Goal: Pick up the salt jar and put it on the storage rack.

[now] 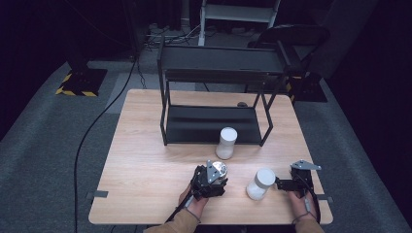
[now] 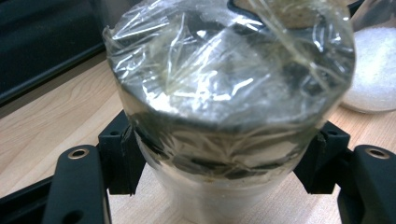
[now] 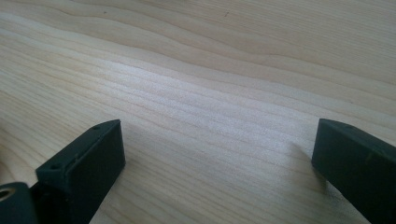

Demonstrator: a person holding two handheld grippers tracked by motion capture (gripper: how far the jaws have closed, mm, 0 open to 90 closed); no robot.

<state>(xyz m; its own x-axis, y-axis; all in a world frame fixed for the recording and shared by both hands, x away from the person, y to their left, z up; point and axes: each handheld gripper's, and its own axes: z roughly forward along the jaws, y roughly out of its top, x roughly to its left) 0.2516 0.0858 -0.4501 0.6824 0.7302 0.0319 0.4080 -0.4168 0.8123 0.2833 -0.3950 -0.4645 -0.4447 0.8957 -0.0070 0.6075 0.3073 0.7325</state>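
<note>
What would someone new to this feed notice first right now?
Most likely the plastic-wrapped jar clamped in the left gripper at the table's near edge. Next, two white cylindrical containers: one upright before the black metal shelf rack, one just left of the right gripper, whose jaws stand open over bare wooden table.

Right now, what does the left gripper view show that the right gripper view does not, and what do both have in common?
The left gripper view alone shows a plastic-wrapped jar held between that gripper's two black jaws, a white container at the right edge, and a dark shelf behind. The right gripper view alone shows the right gripper with jaws wide apart and nothing between them. Both share the light wooden table.
</note>
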